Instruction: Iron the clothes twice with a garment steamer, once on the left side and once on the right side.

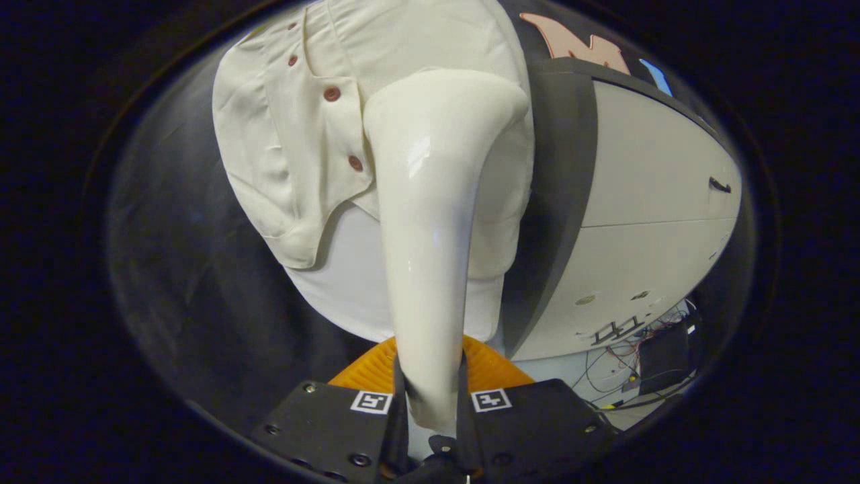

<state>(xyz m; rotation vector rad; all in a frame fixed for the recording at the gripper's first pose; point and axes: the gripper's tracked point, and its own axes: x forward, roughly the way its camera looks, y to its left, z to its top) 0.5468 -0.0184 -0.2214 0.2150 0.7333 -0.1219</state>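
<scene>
My gripper is shut on the handle of a glossy white garment steamer, which rises straight ahead from between the fingers. Its broad head lies against a cream shirt with dark red buttons, on the part right of the button row. The shirt hangs in front of the dark booth wall, its hem ending at about mid-handle height. Under the shirt a white layer shows. The steamer hides the shirt's middle.
A white cabinet with a dark edge and a small handle stands right of the shirt. Loose wires and a black box lie at its foot. An orange ribbed thing sits just beyond the fingers, below the shirt.
</scene>
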